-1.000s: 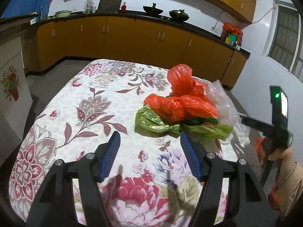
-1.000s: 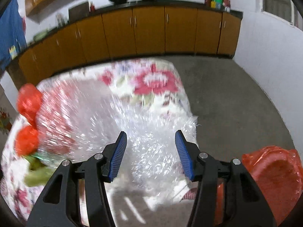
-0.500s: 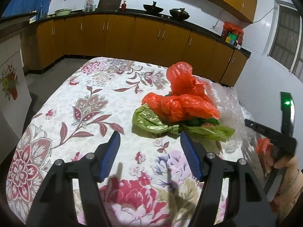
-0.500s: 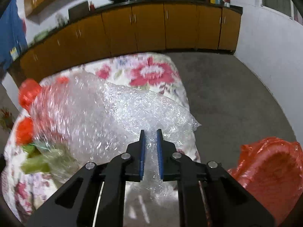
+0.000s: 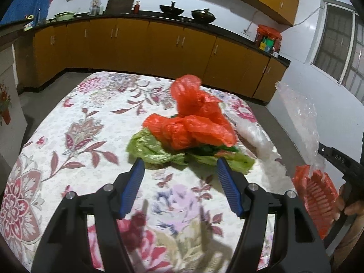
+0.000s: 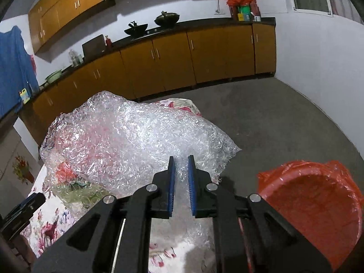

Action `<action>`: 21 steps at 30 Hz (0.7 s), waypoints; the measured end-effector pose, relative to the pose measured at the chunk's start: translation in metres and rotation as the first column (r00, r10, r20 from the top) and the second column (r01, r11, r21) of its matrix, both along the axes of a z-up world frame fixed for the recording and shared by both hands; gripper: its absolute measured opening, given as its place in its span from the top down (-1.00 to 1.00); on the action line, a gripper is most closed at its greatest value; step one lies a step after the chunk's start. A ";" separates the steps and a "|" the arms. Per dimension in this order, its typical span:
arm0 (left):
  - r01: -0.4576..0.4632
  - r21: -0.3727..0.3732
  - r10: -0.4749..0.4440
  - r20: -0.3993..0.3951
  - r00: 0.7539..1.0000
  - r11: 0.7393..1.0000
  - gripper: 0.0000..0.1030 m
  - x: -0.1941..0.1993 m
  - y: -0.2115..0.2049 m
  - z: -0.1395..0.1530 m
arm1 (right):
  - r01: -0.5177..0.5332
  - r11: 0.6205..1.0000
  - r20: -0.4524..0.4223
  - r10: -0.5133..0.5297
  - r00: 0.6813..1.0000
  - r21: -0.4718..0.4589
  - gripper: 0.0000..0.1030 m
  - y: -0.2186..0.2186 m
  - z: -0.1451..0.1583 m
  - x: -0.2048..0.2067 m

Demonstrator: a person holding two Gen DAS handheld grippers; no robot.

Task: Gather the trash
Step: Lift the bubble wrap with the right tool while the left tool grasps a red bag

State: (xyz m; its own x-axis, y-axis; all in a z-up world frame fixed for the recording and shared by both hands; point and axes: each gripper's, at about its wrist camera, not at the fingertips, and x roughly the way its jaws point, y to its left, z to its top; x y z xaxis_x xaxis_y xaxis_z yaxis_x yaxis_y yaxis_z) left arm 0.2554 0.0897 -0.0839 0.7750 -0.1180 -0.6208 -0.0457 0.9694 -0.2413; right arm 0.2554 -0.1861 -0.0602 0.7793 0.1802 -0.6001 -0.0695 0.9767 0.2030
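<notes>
My right gripper [image 6: 180,170] is shut on a big sheet of clear bubble wrap [image 6: 136,141] and holds it lifted above the table's right end. In the left wrist view that bubble wrap [image 5: 300,113] hangs at the right, above a red-lined bin [image 5: 316,193]. Red plastic bags [image 5: 193,122] lie piled on a crumpled green bag [image 5: 159,150] in the middle of the floral tablecloth [image 5: 79,136]. A clear plastic bag [image 5: 252,132] lies beside them. My left gripper [image 5: 179,177] stands open just short of the green bag, holding nothing.
The red bin [image 6: 311,204] stands on the floor right of the table, below my right gripper. Brown kitchen cabinets [image 5: 136,50] with pans on the counter line the far walls. Grey floor [image 6: 284,118] spreads out past the table's end.
The right gripper's jaws closed on the bubble wrap and lifted it off the table to the right. The left gripper drew a little closer to the bags.
</notes>
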 end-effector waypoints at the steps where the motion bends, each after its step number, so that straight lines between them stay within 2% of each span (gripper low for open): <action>1: 0.008 0.001 -0.008 0.003 1.000 1.000 -0.26 0.001 -0.004 0.001 | 0.001 1.000 0.001 -0.001 1.000 0.002 0.78 -0.001 -0.001 0.000; 7: 0.029 0.014 -0.029 0.008 1.000 0.999 -0.26 0.004 -0.014 0.003 | 0.023 0.999 -0.005 -0.022 1.000 0.027 0.78 -0.010 -0.006 -0.002; 14: 0.003 0.009 -0.003 0.010 1.000 1.000 -0.25 0.016 -0.008 0.010 | 0.048 0.998 -0.006 -0.047 0.999 0.041 0.78 -0.013 -0.007 -0.005; 21: -0.001 0.012 0.000 0.016 1.000 1.000 -0.20 0.063 -0.007 0.029 | 0.052 0.998 0.002 -0.053 0.999 0.046 0.78 -0.013 -0.009 -0.010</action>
